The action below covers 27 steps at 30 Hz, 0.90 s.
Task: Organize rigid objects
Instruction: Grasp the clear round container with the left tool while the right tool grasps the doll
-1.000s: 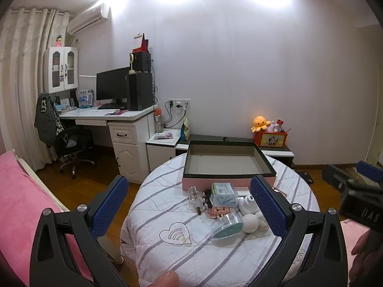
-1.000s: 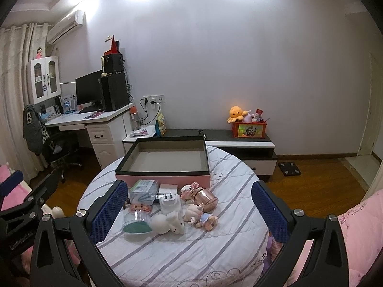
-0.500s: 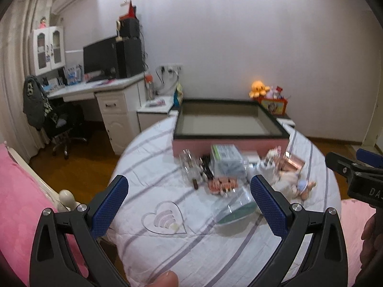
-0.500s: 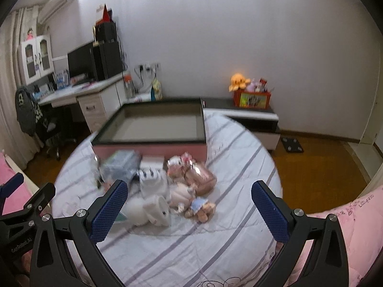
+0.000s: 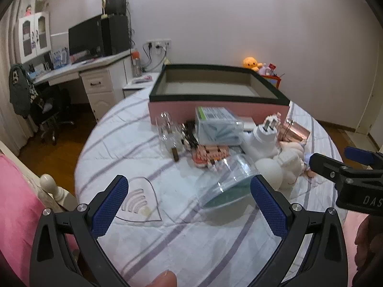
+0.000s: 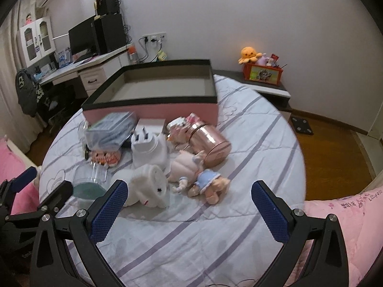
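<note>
**Bedroom, round table: both claws lower and nearer than a second ago**

Bedroom with white desk (image 5: pixel 79 71), monitor (image 5: pixel 83 37) and pale wall; in the middle, a round table under a striped white cloth (image 6: pixel 251 129). At the cloth's far edge, a shallow pink box with a black rim (image 6: pixel 153 110), inside bare. Just in front of its near wall, a heap of small things, touching or overlapping: clear lidded case (image 6: pixel 110 130) toward the left, white plug adapter (image 6: pixel 148 150) prongs up beside it, rose-gold canister (image 6: pixel 208 144) on its side to the right, small pink-and-white brick figure (image 6: pixel 106 157) near the case. Nearer the front edge, a clear cup with a green base (image 5: pixel 225 186) tipped over, a white plush (image 6: pixel 148 189) and a little doll in blue (image 6: pixel 205 184) lying flat. Small glass bottle (image 5: pixel 168 134) at the heap's left end.

Compared with a second ago: both cameras closer and tilted down, ceiling gone from view, heap much larger in frame. Left gripper (image 5: pixel 189 205) spread wide, holding nothing, hanging over the cloth just short of the tipped cup. Right gripper (image 6: pixel 189 206) likewise spread and unloaded, hanging above bare cloth just in front of plush and doll. No heap item shifted; none in the box yet.
</note>
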Tool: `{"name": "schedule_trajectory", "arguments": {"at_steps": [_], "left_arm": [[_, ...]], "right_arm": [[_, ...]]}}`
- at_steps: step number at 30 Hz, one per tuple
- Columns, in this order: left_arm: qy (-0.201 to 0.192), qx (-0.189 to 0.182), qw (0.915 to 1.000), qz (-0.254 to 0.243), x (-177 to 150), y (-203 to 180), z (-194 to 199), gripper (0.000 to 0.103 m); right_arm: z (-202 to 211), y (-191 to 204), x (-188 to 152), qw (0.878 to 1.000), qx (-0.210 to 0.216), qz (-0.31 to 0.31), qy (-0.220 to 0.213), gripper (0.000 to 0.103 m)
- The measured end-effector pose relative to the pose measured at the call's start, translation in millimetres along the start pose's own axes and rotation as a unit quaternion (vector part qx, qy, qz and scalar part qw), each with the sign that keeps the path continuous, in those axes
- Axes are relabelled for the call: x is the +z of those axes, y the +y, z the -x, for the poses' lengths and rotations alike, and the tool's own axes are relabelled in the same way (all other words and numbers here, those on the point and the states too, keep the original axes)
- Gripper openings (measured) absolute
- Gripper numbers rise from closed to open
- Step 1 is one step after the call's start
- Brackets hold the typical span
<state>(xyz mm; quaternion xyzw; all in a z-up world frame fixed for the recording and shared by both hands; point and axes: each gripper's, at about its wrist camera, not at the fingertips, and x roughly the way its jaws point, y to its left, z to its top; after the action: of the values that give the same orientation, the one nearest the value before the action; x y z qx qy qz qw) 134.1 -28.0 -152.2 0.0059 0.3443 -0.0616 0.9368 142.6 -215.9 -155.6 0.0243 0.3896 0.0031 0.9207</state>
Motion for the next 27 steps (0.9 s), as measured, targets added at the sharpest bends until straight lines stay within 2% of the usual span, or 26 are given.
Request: {"name": "schedule_trajectory", "arguments": {"at_steps": [8, 13, 22, 27], "left_arm": [[0.021, -0.019, 0.9996, -0.004, -0.7, -12.7, -21.9, 0.103], [0.032, -0.023, 0.9992, -0.007, 0.6, -14.1, -36.4, 0.103], [0.049, -0.055, 0.9973, 0.007, 12.6, -8.6, -57.5, 0.101], [0.060, -0.049, 0.9969, 0.008, 16.0, -8.6, -68.8, 0.098]], "right_arm": [[-11.6, -35.0, -7.8, 0.998, -0.036, -0.039, 0.019, 0.103], [-24.2, -44.7, -11.2, 0.998, -0.041, -0.034, 0.035, 0.103], [-58.8, -45.9, -8.3, 0.998, -0.012, -0.004, 0.054, 0.099], [-65.9, -40.0, -2.9, 0.998, 0.013, 0.029, 0.054, 0.098]]}}
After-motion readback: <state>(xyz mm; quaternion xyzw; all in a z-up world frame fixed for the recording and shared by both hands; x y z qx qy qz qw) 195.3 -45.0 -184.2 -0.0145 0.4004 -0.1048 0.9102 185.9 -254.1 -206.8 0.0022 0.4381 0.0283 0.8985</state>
